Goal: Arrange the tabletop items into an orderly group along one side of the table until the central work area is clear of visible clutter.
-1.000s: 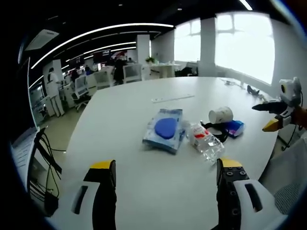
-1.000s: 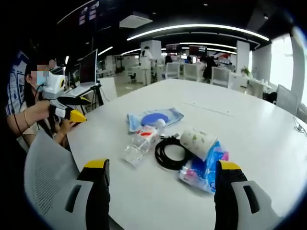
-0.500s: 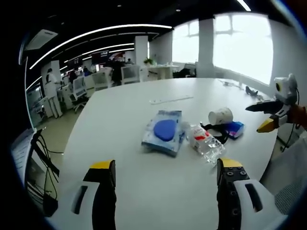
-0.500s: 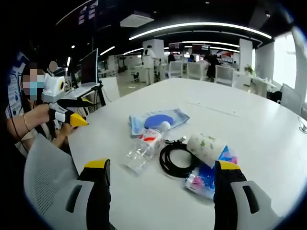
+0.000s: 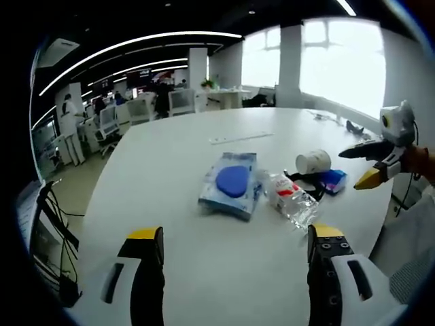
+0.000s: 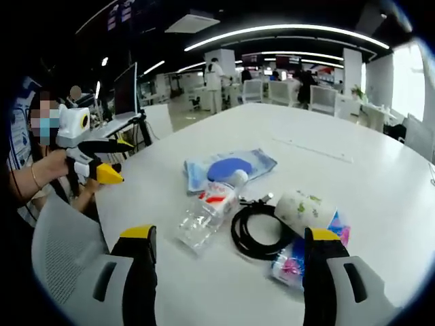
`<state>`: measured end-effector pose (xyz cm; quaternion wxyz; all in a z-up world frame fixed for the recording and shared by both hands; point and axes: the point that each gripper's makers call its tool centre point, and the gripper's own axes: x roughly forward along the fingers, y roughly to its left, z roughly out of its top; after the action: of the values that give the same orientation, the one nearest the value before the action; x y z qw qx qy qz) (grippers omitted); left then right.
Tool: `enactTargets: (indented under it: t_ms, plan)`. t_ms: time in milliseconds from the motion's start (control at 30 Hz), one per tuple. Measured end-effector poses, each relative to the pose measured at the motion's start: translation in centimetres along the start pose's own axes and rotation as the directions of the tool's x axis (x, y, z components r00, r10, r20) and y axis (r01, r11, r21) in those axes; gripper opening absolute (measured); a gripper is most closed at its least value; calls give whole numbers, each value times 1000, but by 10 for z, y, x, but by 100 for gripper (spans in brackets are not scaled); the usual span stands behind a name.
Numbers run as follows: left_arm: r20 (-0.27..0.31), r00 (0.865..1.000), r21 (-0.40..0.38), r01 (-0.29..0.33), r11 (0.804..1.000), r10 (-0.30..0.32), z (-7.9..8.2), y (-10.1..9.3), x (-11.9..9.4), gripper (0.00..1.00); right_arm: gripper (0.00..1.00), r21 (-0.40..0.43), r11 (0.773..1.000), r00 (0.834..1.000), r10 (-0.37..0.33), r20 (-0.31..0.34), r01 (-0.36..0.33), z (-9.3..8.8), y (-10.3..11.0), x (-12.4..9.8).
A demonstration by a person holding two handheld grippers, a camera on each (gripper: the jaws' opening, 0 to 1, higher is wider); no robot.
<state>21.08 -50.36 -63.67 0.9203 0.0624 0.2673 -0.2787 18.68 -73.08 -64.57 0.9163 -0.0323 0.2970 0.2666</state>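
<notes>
Both grippers, left gripper (image 5: 234, 255) and right gripper (image 6: 231, 255), are being held spread and unloaded above the desk (image 5: 170, 156), near a plastic bottle (image 6: 204, 212).

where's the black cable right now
In the right gripper view the coiled black cable lies on the white table, between the clear plastic bottle on its left and the paper roll on its right.
</notes>
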Motion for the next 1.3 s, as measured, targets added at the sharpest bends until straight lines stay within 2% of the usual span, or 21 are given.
enactTargets:
  t_ms: [533, 933, 1300]
  plan:
    - [-19, 1000, -30, 17, 999, -17, -12, 8, 7, 85, 86, 23, 999, 999, 29, -26, -29, 4, 6, 32]
    - [-36, 999, -28, 18, 999, -19, -19, 13, 13, 86, 81, 55, 998, 998, -12, -60, 15, 6, 1, 55]
    - [-47, 998, -47, 29, 998, -31, -25, 11, 19, 85, 75, 97, 995, 995, -6, -95, 15, 4, 5, 77]
